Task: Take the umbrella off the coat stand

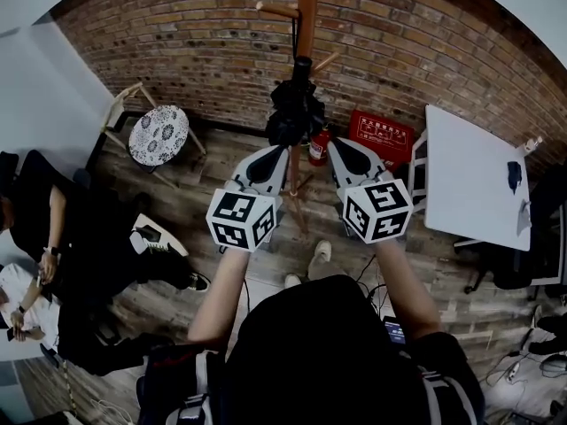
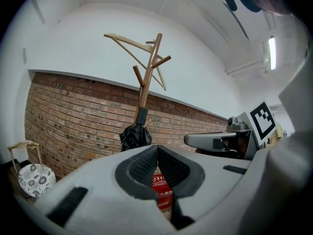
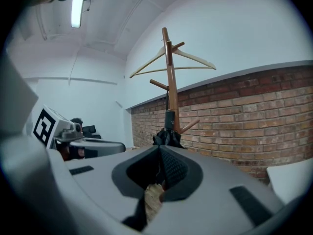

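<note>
A wooden coat stand point(image 1: 306, 16) rises against the brick wall. A folded black umbrella point(image 1: 294, 112) hangs from one of its pegs, close to the pole. My left gripper point(image 1: 278, 151) is just below and left of the umbrella, apart from it, jaws shut and empty. My right gripper point(image 1: 338, 143) sits just right of the umbrella, also shut with nothing in it. In the left gripper view the umbrella point(image 2: 135, 135) hangs ahead above the closed tips point(image 2: 157, 147). The right gripper view shows the umbrella point(image 3: 167, 134) straight ahead beyond the tips point(image 3: 160, 149).
A round patterned stool point(image 1: 158, 135) stands left of the coat stand. A fire extinguisher point(image 1: 317, 147) and a red box point(image 1: 381, 133) sit at its foot. A white table point(image 1: 474, 180) is at the right. A seated person point(image 1: 80, 237) is at the left. Wooden hangers point(image 2: 131, 42) top the stand.
</note>
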### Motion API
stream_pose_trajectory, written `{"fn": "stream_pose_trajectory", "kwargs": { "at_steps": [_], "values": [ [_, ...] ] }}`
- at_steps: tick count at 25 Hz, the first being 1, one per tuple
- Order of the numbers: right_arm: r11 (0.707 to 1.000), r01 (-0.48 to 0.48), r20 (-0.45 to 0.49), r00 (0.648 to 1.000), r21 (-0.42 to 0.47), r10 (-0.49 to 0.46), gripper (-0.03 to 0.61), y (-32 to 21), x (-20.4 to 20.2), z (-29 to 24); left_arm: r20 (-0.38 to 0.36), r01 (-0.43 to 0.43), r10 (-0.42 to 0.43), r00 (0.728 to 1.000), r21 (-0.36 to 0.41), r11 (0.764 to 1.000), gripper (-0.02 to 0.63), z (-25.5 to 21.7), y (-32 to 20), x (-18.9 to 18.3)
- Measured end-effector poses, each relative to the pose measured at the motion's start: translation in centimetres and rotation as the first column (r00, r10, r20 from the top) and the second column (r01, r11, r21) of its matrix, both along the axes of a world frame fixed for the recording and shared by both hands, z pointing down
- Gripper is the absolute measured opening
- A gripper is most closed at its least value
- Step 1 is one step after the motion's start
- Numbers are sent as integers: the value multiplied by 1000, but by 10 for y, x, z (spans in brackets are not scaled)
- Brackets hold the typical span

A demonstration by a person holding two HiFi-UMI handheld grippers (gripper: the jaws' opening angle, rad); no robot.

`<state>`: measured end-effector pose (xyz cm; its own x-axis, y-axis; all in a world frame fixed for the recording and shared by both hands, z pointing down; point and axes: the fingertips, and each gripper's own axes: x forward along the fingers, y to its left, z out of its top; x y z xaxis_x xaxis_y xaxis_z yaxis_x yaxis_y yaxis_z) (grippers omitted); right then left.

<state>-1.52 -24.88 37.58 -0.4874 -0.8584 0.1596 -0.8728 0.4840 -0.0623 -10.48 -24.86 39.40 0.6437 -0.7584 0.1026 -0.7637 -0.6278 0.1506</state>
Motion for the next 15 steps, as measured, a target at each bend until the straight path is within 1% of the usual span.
{"fn": "stream_pose_trajectory", "kwargs": {
  "at_steps": [15],
  "values": [
    [999, 32, -2, 999, -16, -32, 29, -44, 22, 10, -17, 56, -55, 998, 1, 998, 20, 4, -49, 19]
  ]
}}
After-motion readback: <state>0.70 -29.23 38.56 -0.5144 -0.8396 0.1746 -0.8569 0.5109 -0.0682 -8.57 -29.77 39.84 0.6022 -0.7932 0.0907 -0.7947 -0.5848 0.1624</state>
